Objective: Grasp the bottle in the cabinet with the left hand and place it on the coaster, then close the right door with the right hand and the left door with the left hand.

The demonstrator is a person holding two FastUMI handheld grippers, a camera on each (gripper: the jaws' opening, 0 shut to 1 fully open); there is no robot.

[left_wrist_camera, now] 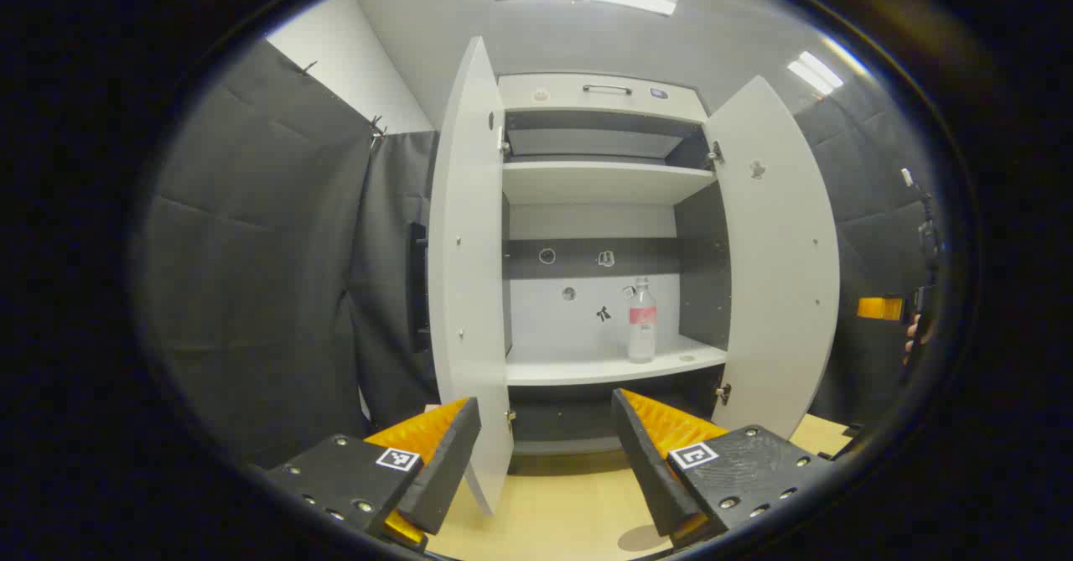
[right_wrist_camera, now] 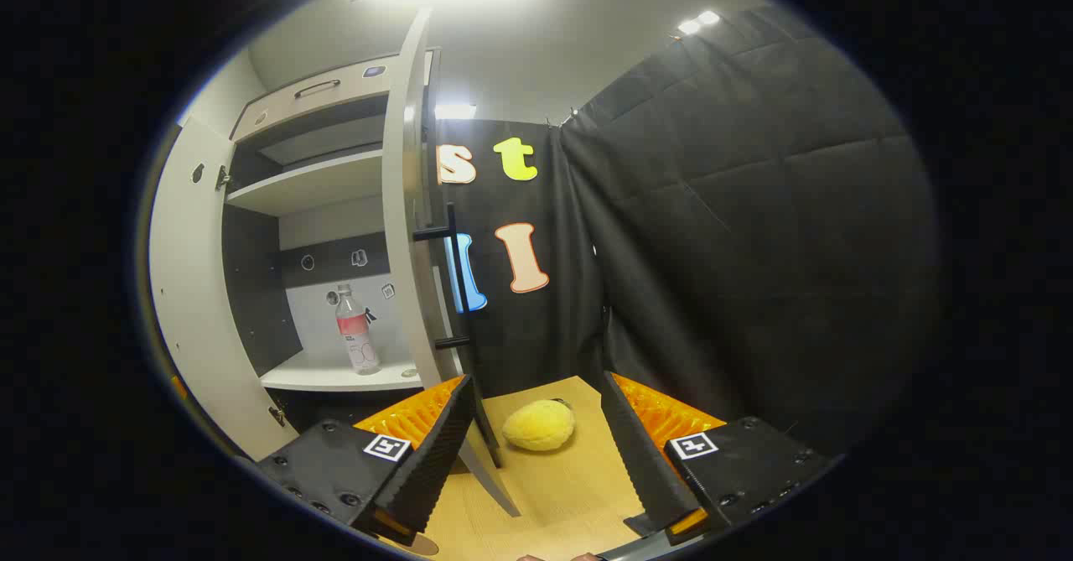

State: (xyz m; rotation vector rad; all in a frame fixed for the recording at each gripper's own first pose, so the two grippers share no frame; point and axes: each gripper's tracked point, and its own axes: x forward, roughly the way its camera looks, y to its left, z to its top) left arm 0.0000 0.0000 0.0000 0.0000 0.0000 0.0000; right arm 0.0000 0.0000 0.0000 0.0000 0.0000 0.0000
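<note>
A clear bottle (left_wrist_camera: 641, 322) with a red and white label stands upright on the lower shelf (left_wrist_camera: 587, 370) of the white cabinet, toward its right side. Both doors are swung out: the left door (left_wrist_camera: 465, 293) and the right door (left_wrist_camera: 780, 267). My left gripper (left_wrist_camera: 545, 452) is open in front of the cabinet, well short of the bottle. From the right gripper view the bottle (right_wrist_camera: 356, 330) shows between the left door (right_wrist_camera: 189, 293) and the edge-on right door (right_wrist_camera: 411, 234). My right gripper (right_wrist_camera: 536, 452) is open and holds nothing. A brownish round disc (left_wrist_camera: 641, 537) lies on the wooden table by my left gripper's right finger.
A fuzzy yellow object (right_wrist_camera: 539, 424) lies on the wooden table (right_wrist_camera: 570, 485) ahead of my right gripper, beside the right door's black handle (right_wrist_camera: 457, 276). The upper shelf (left_wrist_camera: 603, 182) holds nothing. Black padded walls close in both sides. A hand with an orange part (left_wrist_camera: 880, 308) shows at the far right.
</note>
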